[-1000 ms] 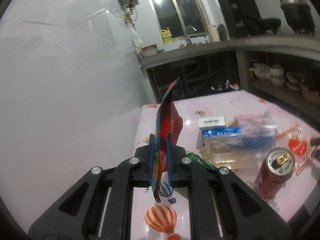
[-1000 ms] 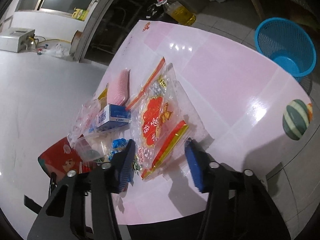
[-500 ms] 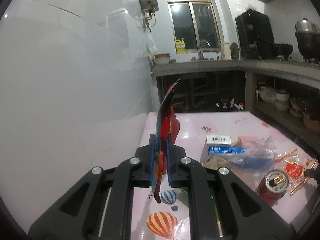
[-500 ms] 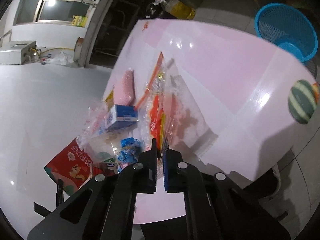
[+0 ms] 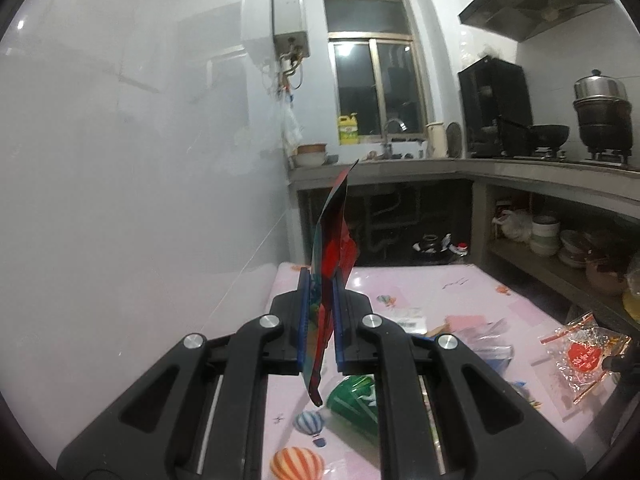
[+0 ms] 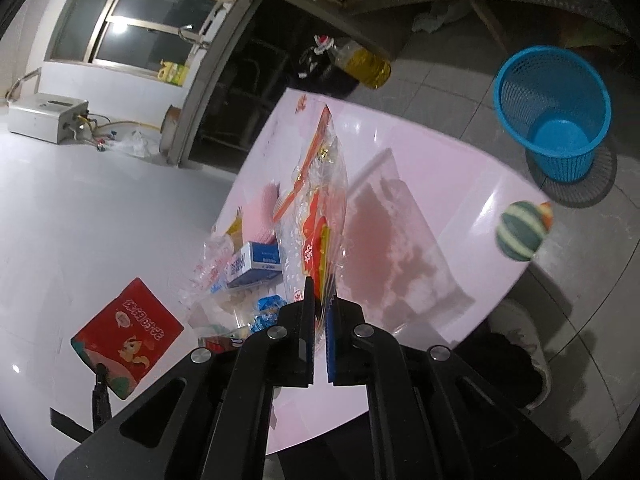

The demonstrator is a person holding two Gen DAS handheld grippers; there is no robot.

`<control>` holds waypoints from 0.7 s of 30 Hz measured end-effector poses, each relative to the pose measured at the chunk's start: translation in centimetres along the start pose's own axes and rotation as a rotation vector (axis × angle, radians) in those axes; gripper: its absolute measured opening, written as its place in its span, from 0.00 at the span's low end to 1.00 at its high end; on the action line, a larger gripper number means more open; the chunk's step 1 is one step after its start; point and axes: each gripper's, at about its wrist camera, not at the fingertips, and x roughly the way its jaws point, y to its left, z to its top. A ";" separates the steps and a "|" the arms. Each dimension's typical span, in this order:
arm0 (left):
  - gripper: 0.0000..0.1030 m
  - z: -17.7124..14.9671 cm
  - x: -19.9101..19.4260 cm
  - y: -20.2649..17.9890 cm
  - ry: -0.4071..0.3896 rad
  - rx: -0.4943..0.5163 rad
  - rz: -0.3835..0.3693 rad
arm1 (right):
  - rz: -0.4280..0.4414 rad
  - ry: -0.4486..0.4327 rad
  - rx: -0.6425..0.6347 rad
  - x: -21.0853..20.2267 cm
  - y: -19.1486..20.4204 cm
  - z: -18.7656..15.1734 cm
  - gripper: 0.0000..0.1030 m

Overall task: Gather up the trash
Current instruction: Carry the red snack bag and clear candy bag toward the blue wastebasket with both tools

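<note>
Right gripper (image 6: 319,304) pinches the clear wrapper (image 6: 316,200); only its view shows the blue basket (image 6: 554,110), probably mesh.

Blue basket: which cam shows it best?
Right wrist. The blue basket sits whole on the floor beyond the table's far edge, its open top and inside visible. The left wrist view doesn't show it at all.

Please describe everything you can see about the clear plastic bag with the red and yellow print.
The clear plastic bag is thin, crinkled film with a red and yellow printed panel and orange-red edge strips. The right claw is shut on its near edge, and the bag hangs raised and stretched away from the claw, above the pink table, where it casts a reddish shadow. In the left wrist view it shows at the far right. It looks empty.
</note>
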 end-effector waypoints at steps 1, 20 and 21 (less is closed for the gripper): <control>0.08 0.3 -0.3 -0.4 -0.008 0.006 -0.011 | 0.001 -0.009 -0.003 -0.5 -0.1 -0.1 0.04; 0.08 6.6 -3.1 -18.1 -0.075 0.130 -0.430 | 0.072 -0.233 0.098 -11.3 -7.7 1.6 0.04; 0.08 6.8 -3.0 -19.2 -0.073 0.137 -0.455 | 0.072 -0.253 0.112 -12.1 -8.6 1.8 0.04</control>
